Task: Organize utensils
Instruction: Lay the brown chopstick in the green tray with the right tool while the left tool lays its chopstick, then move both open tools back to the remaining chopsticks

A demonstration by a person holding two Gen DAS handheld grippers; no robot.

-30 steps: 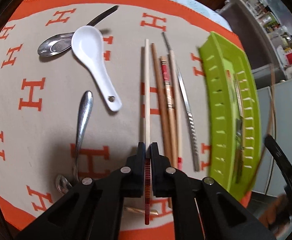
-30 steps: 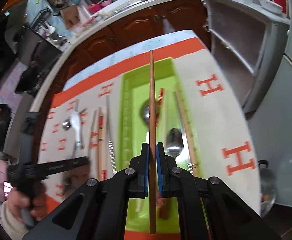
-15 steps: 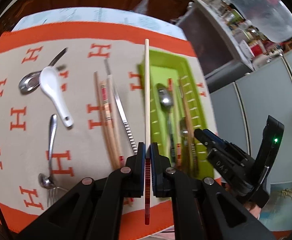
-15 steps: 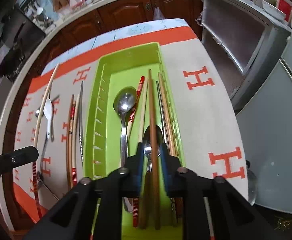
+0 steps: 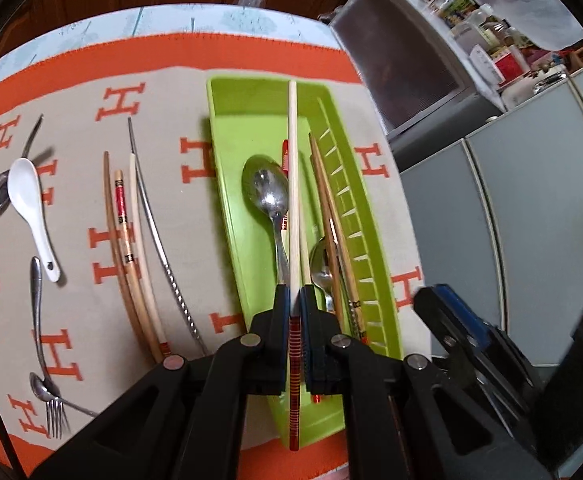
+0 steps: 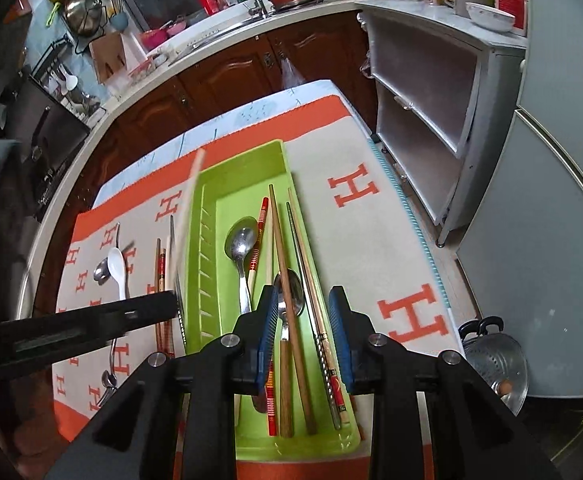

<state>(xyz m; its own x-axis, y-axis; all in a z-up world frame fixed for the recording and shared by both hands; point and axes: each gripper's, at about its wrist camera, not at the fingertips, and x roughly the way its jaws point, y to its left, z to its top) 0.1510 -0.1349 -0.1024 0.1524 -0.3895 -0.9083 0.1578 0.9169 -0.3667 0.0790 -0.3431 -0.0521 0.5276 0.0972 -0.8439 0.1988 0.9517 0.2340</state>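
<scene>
- Left tongs [image 5: 295,300] clamped on a pale chopstick [image 5: 292,184] with red-striped end; stick hangs lengthwise above the green tray [image 5: 227,200], not yet lowered.
- Right tongs [image 6: 304,312] apart, nothing held, hovering over the tray's near half, above a brown chopstick [image 6: 287,280] lying there.
- Tray already holds two spoons and several chopsticks, red-patterned, brown and metal.
- Risk: the held chopstick is long, nearly the tray's length; if released tilted or skewed, likely ends up propped on the far wall or on the slotted side, or rolls out.
- Risk: dropping onto the big spoon [image 5: 265,192] bowl directly under the stick could make it bounce or lie crossed.
- Risk: both tongs crowd the same tray end; collision looks possible if the right ones do not clear.
- Left on the desk cloth [image 5: 195,240]: a bundle of chopsticks [image 5: 125,240], white ceramic spoon [image 5: 27,204], metal spoons, a fork [image 5: 53,416] near the front edge.
- Nothing blocks the path from these to the tray; the bundle lies closest, just beside its left wall.
</scene>
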